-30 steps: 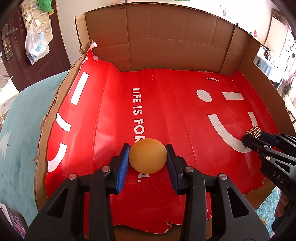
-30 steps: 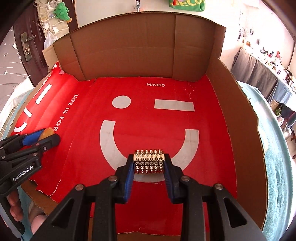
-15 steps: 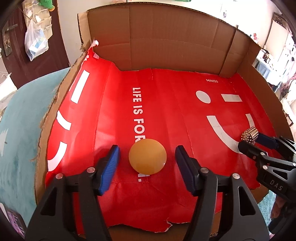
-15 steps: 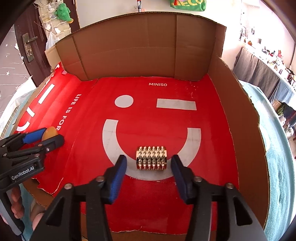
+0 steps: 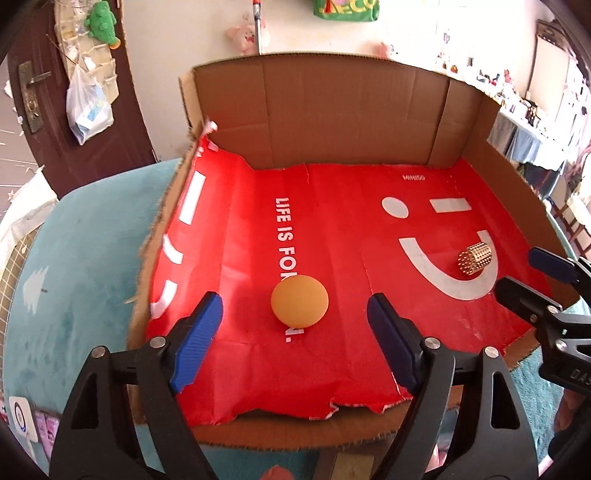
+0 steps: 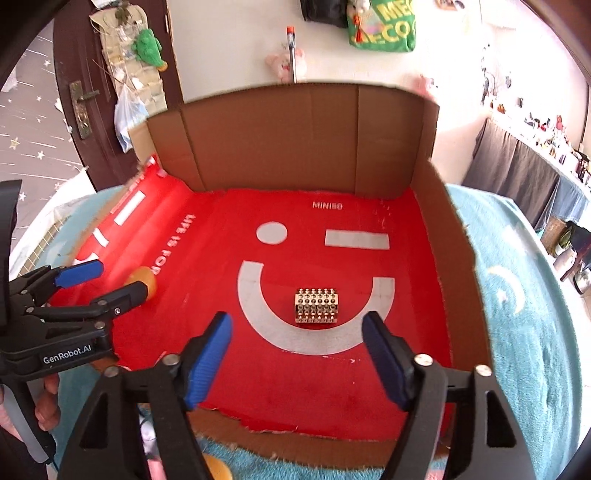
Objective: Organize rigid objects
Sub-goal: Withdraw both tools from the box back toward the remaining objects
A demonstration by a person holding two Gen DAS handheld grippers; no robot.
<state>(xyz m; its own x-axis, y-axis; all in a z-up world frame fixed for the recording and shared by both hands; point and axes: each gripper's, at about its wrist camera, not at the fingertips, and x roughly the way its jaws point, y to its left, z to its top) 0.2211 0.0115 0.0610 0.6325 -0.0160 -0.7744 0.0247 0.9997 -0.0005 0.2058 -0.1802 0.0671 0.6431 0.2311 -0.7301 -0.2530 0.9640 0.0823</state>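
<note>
We see the orange ball [image 6: 142, 282] half hidden behind the left gripper [image 6: 107, 282], and the slogan [image 5: 286, 258] partly covered by that ball.

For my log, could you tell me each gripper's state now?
Left gripper: open, ball free.
Right gripper: open, roller free.

A lived-in home: plush toys [image 5: 100, 23], hanging organiser [image 6: 127, 59], wooden door [image 6: 79, 122].
</note>
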